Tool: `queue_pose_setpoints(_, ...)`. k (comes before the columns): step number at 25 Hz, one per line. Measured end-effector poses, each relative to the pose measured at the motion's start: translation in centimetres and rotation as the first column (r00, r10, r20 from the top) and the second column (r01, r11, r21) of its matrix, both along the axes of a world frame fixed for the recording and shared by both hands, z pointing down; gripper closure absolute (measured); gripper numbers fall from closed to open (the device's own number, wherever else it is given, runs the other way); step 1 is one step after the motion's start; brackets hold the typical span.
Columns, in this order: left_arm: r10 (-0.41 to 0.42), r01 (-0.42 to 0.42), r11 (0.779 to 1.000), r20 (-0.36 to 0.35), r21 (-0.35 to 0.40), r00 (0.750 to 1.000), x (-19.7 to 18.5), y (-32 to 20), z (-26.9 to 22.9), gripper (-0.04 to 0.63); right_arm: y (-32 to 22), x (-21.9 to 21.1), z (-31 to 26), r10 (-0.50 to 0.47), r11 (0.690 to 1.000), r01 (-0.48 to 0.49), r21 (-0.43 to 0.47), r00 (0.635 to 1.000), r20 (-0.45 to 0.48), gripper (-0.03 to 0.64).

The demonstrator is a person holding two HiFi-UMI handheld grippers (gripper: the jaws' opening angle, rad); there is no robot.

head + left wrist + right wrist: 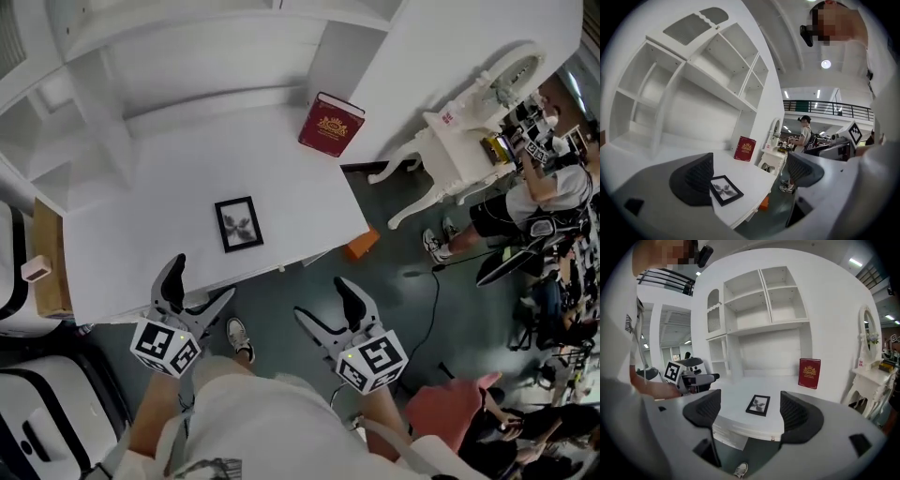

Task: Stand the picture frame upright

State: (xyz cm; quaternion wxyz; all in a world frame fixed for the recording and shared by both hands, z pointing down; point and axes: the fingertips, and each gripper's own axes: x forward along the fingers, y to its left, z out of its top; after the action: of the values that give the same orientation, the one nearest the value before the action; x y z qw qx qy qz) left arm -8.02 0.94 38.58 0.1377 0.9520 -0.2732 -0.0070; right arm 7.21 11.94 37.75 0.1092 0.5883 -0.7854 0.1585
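The left gripper point(204, 277) is released: its own view shows the two dark ribbed pads spread wide with nothing pressed between them. The right gripper point(322, 298) is spread just as wide, and it too carries nothing. Both hang at the near edge of the white desk point(169, 187), the left one with a jaw tip over the desktop, the right one out over the dark floor.

The small black-framed picture frame with a grey print point(238, 223) lies flat and face up on the desk, near the front edge and apart from both grippers. By my judgement the task has not begun: the approach, the grasp, the tilt onto its edge and the release all remain.

The head view alone gives the layout from above: the frame lying flat, the gap between it and each claw, and the dark red hardback book with a gold crest point(331, 124) farther back. The right gripper view lines the frame up squarely between its jaws and shows the book standing against the back panel under the white shelf compartments point(764, 294). The left gripper view shows the frame low on, half tucked behind its left pad.
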Motion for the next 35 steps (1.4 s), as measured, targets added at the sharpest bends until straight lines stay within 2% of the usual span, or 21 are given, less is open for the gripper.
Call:
queue_pose_setpoints(4,0.005,-0.005,0.999,-0.006,-0.052,1.0,1.2,-5.2,2.4,0.12,-5.9,0.9,2.7,-0.024,0.995,0.026,-0.093,1.0,0.02,0.225)
queue_pose_setpoints(12,-0.007,0.018,0.989,0.074,-0.149,0.997,2.9,-9.7,6.1,0.12,-13.2,0.6,6.6,-0.081,0.973,0.09,-0.212,0.995,0.049,0.227)
queue_pose_setpoints(16,-0.05,0.082,0.977,0.161,-0.199,0.986,3.7,-11.4,9.4,0.123,-16.2,0.9,10.3,-0.139,0.939,0.154,-0.308,0.988,0.068,0.227)
queue_pose_setpoints(18,-0.067,0.118,0.969,0.229,-0.219,0.971,4.3,-12.6,11.5,0.159,-18.1,1.1,12.1,-0.167,0.919,0.189,-0.345,0.982,0.094,0.227)
queue_pose_setpoints(20,-0.097,0.172,0.952,0.286,-0.253,0.953,4.8,-13.7,13.6,0.21,-19.8,1.4,14.2,-0.187,0.892,0.224,-0.393,0.974,0.131,0.227)
queue_pose_setpoints(22,-0.12,0.224,0.928,0.331,-0.298,0.936,5.3,-14.3,15.6,0.219,-21.4,2.0,16.2,-0.191,0.87,0.236,-0.432,0.971,0.147,0.236)
queue_pose_setpoints(23,-0.125,0.245,0.917,0.355,-0.316,0.926,5.4,-14.6,16.5,0.222,-22.3,2.3,17.0,-0.188,0.866,0.233,-0.443,0.972,0.144,0.262)
queue_pose_setpoints(25,-0.131,0.28,0.898,0.4,-0.34,0.907,5.8,-15.5,18.1,0.226,-24.0,2.5,18.6,-0.192,0.858,0.233,-0.458,0.972,0.134,0.357)
queue_pose_setpoints(26,-0.137,0.298,0.887,0.415,-0.353,0.899,6.1,-15.9,18.8,0.23,-24.5,2.6,19.4,-0.202,0.849,0.24,-0.47,0.971,0.132,0.374)
queue_pose_setpoints(31,-0.163,0.382,0.82,0.467,-0.425,0.869,7.2,-16.9,22.1,0.315,-25.2,2.2,22.9,-0.235,0.778,0.291,-0.557,0.957,0.17,0.382)
queue_pose_setpoints(33,-0.148,0.388,0.811,0.488,-0.439,0.86,7.0,-17.1,22.8,0.331,-25.2,1.4,24.1,-0.228,0.749,0.307,-0.587,0.952,0.207,0.38)
queue_pose_setpoints(35,-0.127,0.38,0.806,0.495,-0.453,0.86,6.9,-17.2,23.1,0.345,-25.3,1.1,24.9,-0.217,0.739,0.297,-0.605,0.955,0.203,0.382)
